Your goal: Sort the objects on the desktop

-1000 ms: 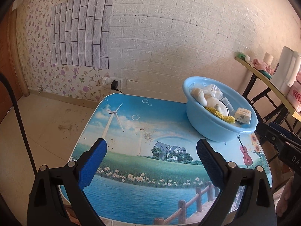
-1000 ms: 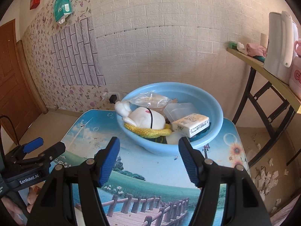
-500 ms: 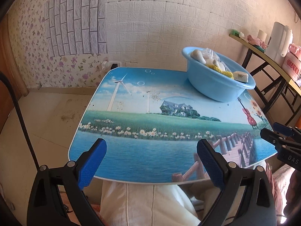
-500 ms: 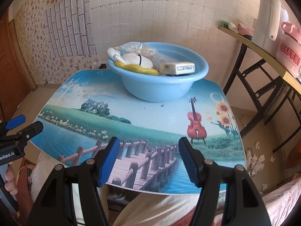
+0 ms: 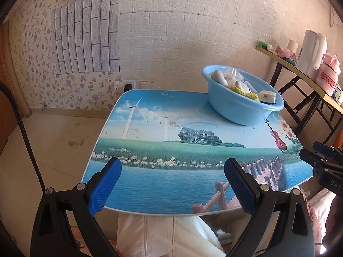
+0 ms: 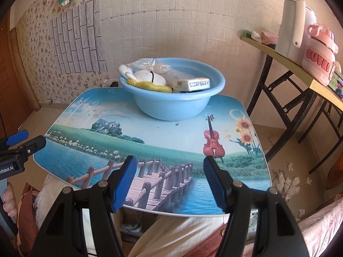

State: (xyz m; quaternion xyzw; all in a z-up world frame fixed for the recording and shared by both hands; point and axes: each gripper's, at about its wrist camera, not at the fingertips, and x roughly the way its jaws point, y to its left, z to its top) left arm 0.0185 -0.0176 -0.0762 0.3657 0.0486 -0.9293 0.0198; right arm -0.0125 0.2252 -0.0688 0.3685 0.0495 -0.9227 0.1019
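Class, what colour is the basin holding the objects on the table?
Light blue; the basin shows best in the right wrist view.

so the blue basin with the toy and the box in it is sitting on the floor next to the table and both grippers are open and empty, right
Not quite: the blue basin stands on the table, at its far side, not on the floor. The right wrist view shows it plainly. The rest holds: the toy and box are in it, and the left gripper and right gripper are open and empty.
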